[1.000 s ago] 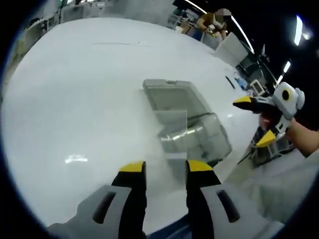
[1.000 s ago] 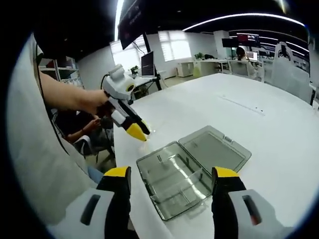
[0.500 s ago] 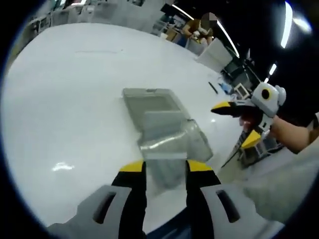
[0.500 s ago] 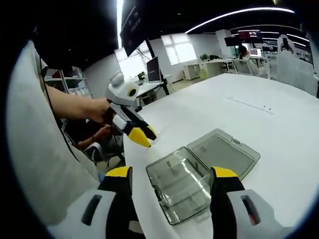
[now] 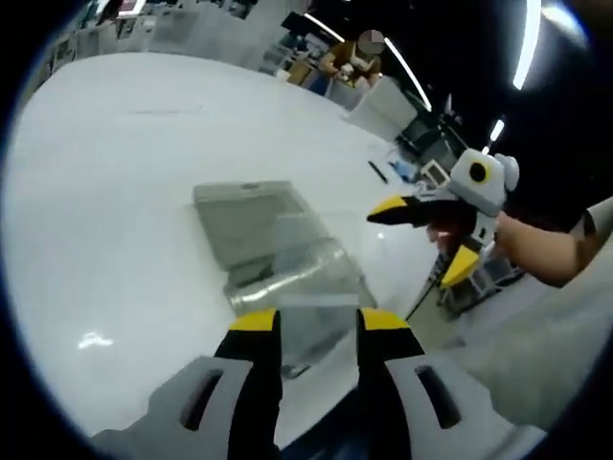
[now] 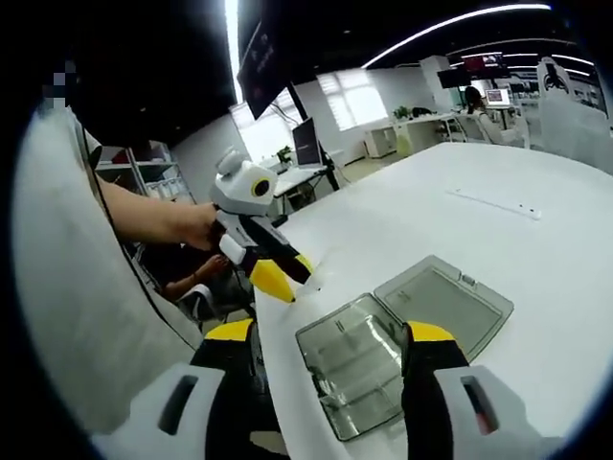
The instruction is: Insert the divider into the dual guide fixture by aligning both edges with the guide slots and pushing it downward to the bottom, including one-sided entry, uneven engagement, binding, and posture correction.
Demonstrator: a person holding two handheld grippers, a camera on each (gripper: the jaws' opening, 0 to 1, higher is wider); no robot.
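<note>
1. The task is judged to be at an early stage: the clear divider [image 5: 306, 287] is held above the guide fixture [image 5: 287, 278] and is not yet seated in any slot, so alignment of both edges, the downward push and any posture correction are all left to be done.
2. In the left gripper view, the left hand-held gripper [image 5: 317, 321] is seen clamped on the divider's lower edge, the plate standing up between the two yellow tips just above the tray.
3. The fixture is one clear plastic case lying near the near edge of the white counter [image 5: 115, 163], with its hinged lid [image 6: 445, 297] folded open flat beside it.
4. The right hand-held gripper [image 6: 326, 335] is seen with its jaws spread wide and nothing between them, held over the fixture's near end.
5. Counted: one divider, one fixture with one lid, two hand-held grippers, one counter.
</note>
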